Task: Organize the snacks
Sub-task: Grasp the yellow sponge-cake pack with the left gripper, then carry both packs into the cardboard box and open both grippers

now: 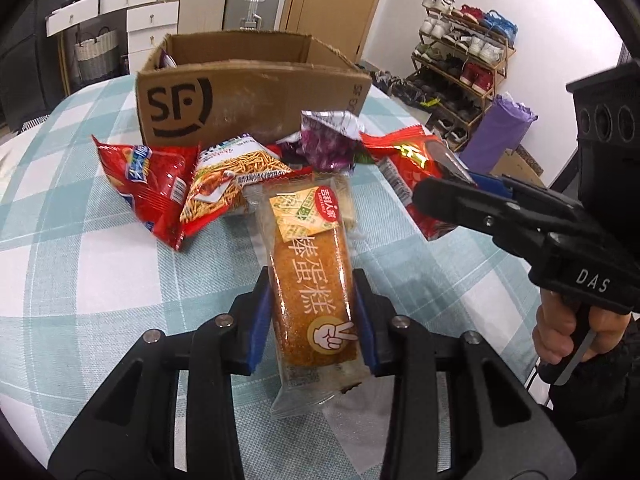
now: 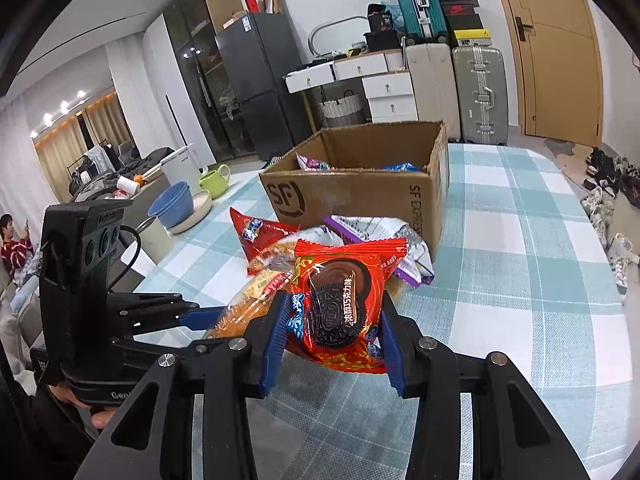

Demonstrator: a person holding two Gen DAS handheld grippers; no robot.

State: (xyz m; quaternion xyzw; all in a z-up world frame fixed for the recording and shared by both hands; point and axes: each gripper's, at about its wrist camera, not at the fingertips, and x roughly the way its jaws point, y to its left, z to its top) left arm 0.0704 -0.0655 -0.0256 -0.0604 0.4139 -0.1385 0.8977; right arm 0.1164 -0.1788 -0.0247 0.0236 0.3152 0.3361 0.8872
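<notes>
My left gripper (image 1: 313, 312) is shut on a clear-wrapped egg cake (image 1: 310, 280), blue pads pressing both its sides. My right gripper (image 2: 335, 334) is shut on a red Oreo packet (image 2: 338, 312); in the left wrist view the same right gripper (image 1: 452, 196) comes in from the right over that Oreo packet (image 1: 404, 168). The left gripper (image 2: 200, 314) shows at the left of the right wrist view, on the egg cake (image 2: 256, 292). Behind lie a red chip bag (image 1: 148, 184), a noodle-snack bag (image 1: 236, 180) and a purple bag (image 1: 328, 136). An open cardboard box (image 1: 248, 96) stands beyond, with packets inside.
The table wears a teal-and-white checked cloth (image 1: 100, 280). Bowls (image 2: 176, 204), a green pot (image 2: 214, 180) and a cup (image 2: 154, 236) stand at its left side. Suitcases, drawers and a shoe rack (image 1: 460, 64) line the room. A person (image 2: 14, 244) sits far left.
</notes>
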